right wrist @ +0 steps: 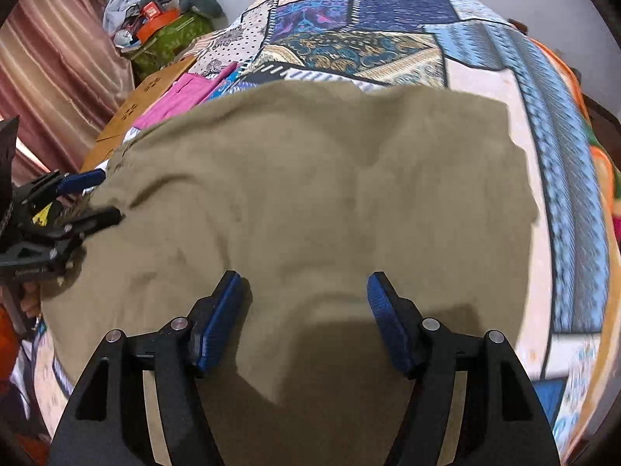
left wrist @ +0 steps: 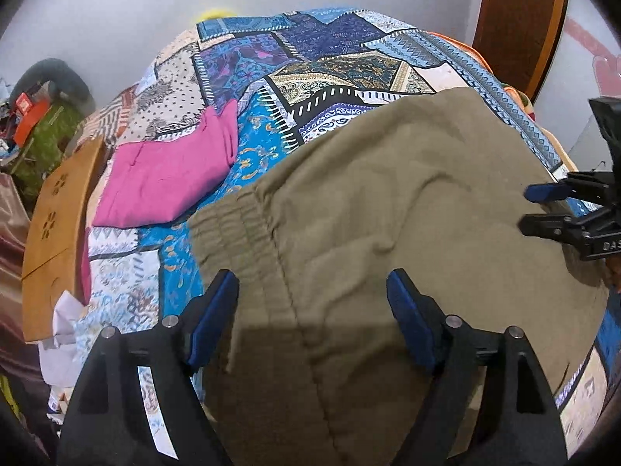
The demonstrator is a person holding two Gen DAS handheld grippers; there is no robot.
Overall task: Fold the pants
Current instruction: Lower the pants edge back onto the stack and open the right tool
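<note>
Olive-green pants [left wrist: 388,194] lie flat on a patchwork bedspread [left wrist: 310,66], their elastic waistband [left wrist: 233,225] on the left in the left wrist view. My left gripper [left wrist: 312,279] hangs open just above the cloth beside the waistband, with nothing between its pads. It also shows at the pants' left edge [right wrist: 97,198] in the right wrist view. My right gripper [right wrist: 304,279] stands open over the pants [right wrist: 330,194] near their front edge, with nothing pinched. It juts in from the right [left wrist: 543,209] in the left wrist view.
A folded pink garment [left wrist: 167,178] lies on the bed left of the pants. A wooden board [left wrist: 54,225] stands at the bed's left edge, with a pile of clutter [right wrist: 163,27] and a striped curtain [right wrist: 50,58] beyond. A wooden door frame [left wrist: 516,19] rises at the far right.
</note>
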